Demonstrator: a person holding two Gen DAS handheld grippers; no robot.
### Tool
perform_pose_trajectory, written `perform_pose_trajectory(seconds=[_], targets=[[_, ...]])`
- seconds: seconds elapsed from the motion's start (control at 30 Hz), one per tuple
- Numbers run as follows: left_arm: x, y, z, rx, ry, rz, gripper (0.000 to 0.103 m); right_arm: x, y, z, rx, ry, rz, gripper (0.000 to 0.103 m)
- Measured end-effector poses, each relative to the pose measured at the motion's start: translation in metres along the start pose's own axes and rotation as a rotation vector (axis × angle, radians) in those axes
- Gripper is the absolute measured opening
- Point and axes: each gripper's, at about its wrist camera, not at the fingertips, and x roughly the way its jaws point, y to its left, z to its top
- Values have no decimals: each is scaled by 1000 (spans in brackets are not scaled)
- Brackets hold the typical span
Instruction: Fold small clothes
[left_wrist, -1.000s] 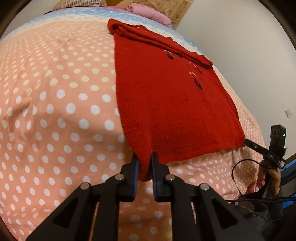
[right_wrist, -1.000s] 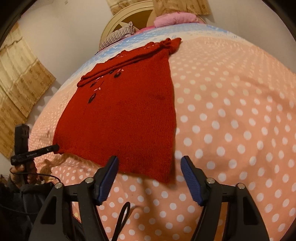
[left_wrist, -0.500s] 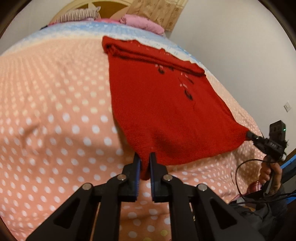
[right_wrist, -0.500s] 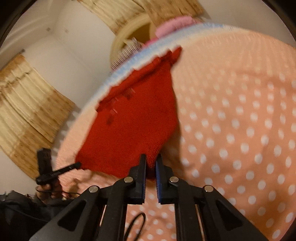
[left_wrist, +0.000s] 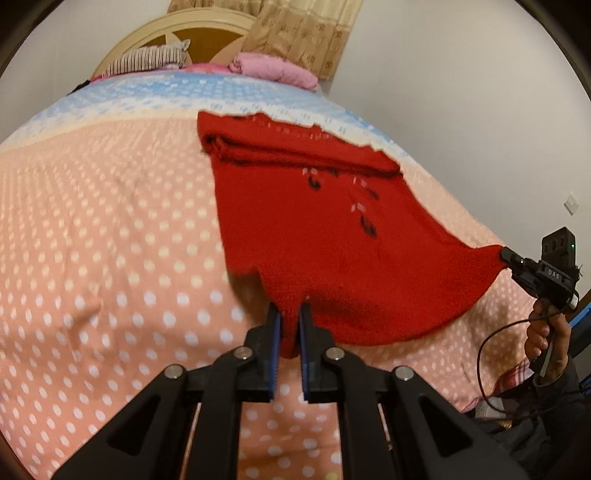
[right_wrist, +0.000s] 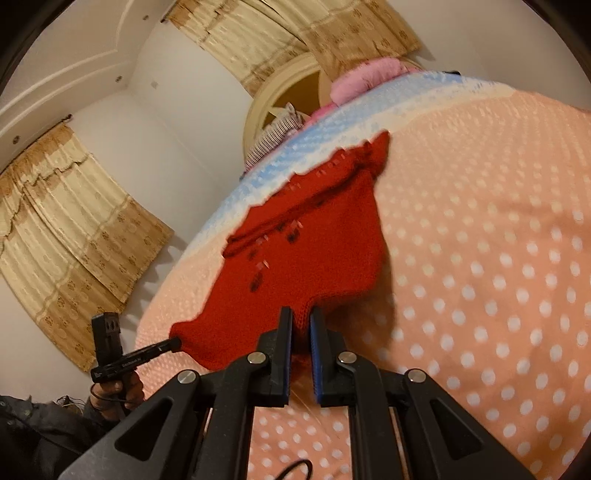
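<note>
A red knitted sweater (left_wrist: 325, 229) with small dark and white marks lies on the polka-dot bed, its sleeves folded across the far end. My left gripper (left_wrist: 289, 332) is shut on one corner of the near hem and holds it above the bed. My right gripper (right_wrist: 301, 332) is shut on the other hem corner of the sweater (right_wrist: 295, 258). Each gripper shows in the other's view, the right one (left_wrist: 509, 256) and the left one (right_wrist: 173, 343), pinching its corner. The hem hangs stretched between them.
The bed has a peach cover with white dots (left_wrist: 110, 258) and a blue band at the far end. Pink bedding (left_wrist: 273, 70) and a striped pillow (left_wrist: 151, 61) lie by the round headboard. Curtains (right_wrist: 66, 229) hang on the walls.
My right gripper has closed on the hem corner. Both grippers have risen, lifting the near hem off the bed and away from the cover.
</note>
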Motion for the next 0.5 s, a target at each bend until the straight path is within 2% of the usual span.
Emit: perform_pose_trajectory(seconds=[0.3,0.5], targets=[[-8,-3,44,37,-84,-18,6,13,27,48,-67,-68,38,8],[-8,5,56,23,-101,-33,5,22,32,71,-70,-93,48,8]])
